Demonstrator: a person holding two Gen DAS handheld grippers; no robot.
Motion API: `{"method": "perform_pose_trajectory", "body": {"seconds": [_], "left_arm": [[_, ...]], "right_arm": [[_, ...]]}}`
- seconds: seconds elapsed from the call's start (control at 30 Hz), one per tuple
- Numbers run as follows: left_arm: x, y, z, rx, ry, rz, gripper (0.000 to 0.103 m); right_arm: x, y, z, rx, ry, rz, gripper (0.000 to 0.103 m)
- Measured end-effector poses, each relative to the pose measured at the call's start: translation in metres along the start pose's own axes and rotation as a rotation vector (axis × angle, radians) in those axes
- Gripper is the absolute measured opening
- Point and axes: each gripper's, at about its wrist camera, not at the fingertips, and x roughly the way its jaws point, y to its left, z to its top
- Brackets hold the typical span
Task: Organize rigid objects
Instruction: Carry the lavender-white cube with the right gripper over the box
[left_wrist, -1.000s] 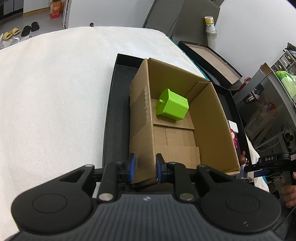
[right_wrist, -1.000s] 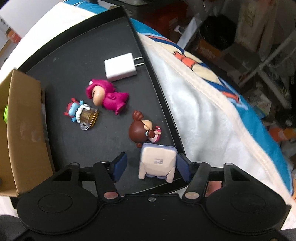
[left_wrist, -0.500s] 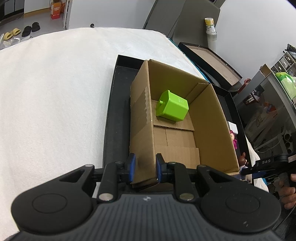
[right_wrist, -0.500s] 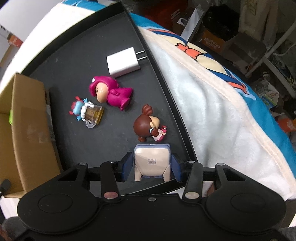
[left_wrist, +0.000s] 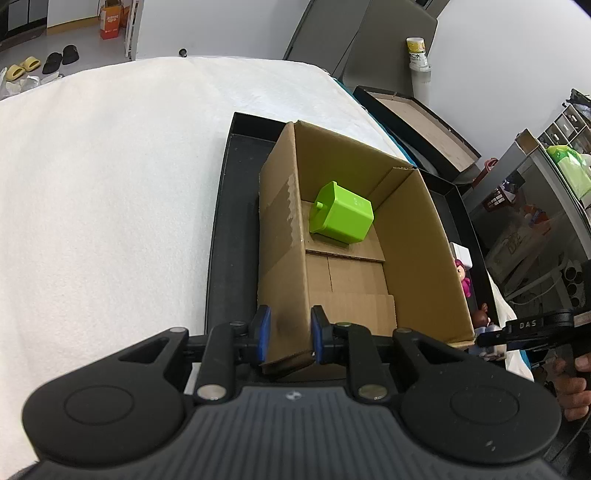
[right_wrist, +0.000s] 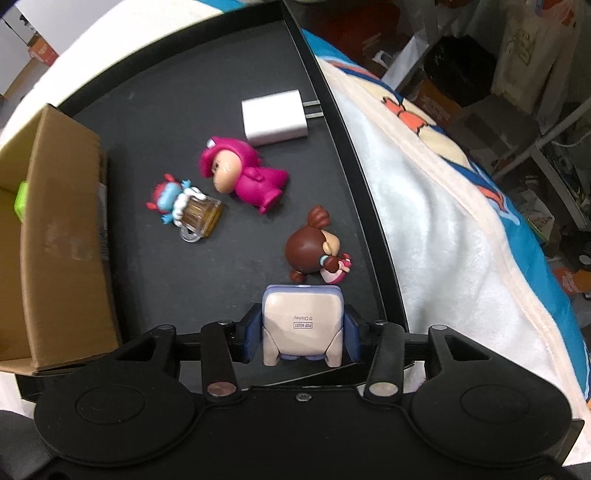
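My left gripper (left_wrist: 287, 334) is shut on the near left wall of an open cardboard box (left_wrist: 280, 236) that stands in a black tray (left_wrist: 218, 236). A green block (left_wrist: 341, 218) lies inside the box at its far end. My right gripper (right_wrist: 301, 338) is shut on a beige toy figure (right_wrist: 301, 325), seen from its base, just above the tray (right_wrist: 166, 96). On the tray lie a brown-haired figure (right_wrist: 314, 249), a pink figure (right_wrist: 240, 175), a blue figure with a beer mug (right_wrist: 184, 206) and a white charger (right_wrist: 275, 118).
The tray rests on a white fluffy blanket (left_wrist: 110, 184) with a blue patterned edge (right_wrist: 480, 192). The box's corner (right_wrist: 62, 236) stands left of the figures. Shelves and clutter lie beyond the bed on the right. The right gripper also shows in the left wrist view (left_wrist: 495, 341).
My right gripper has closed on the beige figure and lifted it slightly; it was open around it a second ago. The left gripper has kept its hold on the box wall.
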Motion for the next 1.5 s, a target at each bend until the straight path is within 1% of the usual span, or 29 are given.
{"method": "perform_pose_trajectory", "body": {"seconds": [0.17, 0.37, 0.57, 0.83, 1.27, 1.5], "left_arm": [[0.0, 0.0, 0.0, 0.0, 0.001, 0.0, 0.021], [0.0, 0.0, 0.0, 0.0, 0.001, -0.001, 0.021], [0.0, 0.0, 0.0, 0.0, 0.0, -0.002, 0.021], [0.0, 0.001, 0.0, -0.009, -0.002, -0.01, 0.021], [-0.001, 0.004, 0.001, -0.015, -0.004, -0.022, 0.021], [-0.001, 0.004, 0.001, -0.014, -0.003, -0.022, 0.021]], "right_arm": [[-0.012, 0.004, 0.0, -0.026, -0.035, 0.019, 0.044], [-0.025, 0.019, 0.002, -0.073, -0.073, 0.03, 0.044], [-0.047, 0.038, 0.014, -0.119, -0.126, 0.045, 0.044], [-0.07, 0.058, 0.025, -0.166, -0.176, 0.06, 0.044], [-0.089, 0.09, 0.033, -0.219, -0.236, 0.09, 0.044], [-0.096, 0.117, 0.037, -0.259, -0.255, 0.117, 0.044]]}}
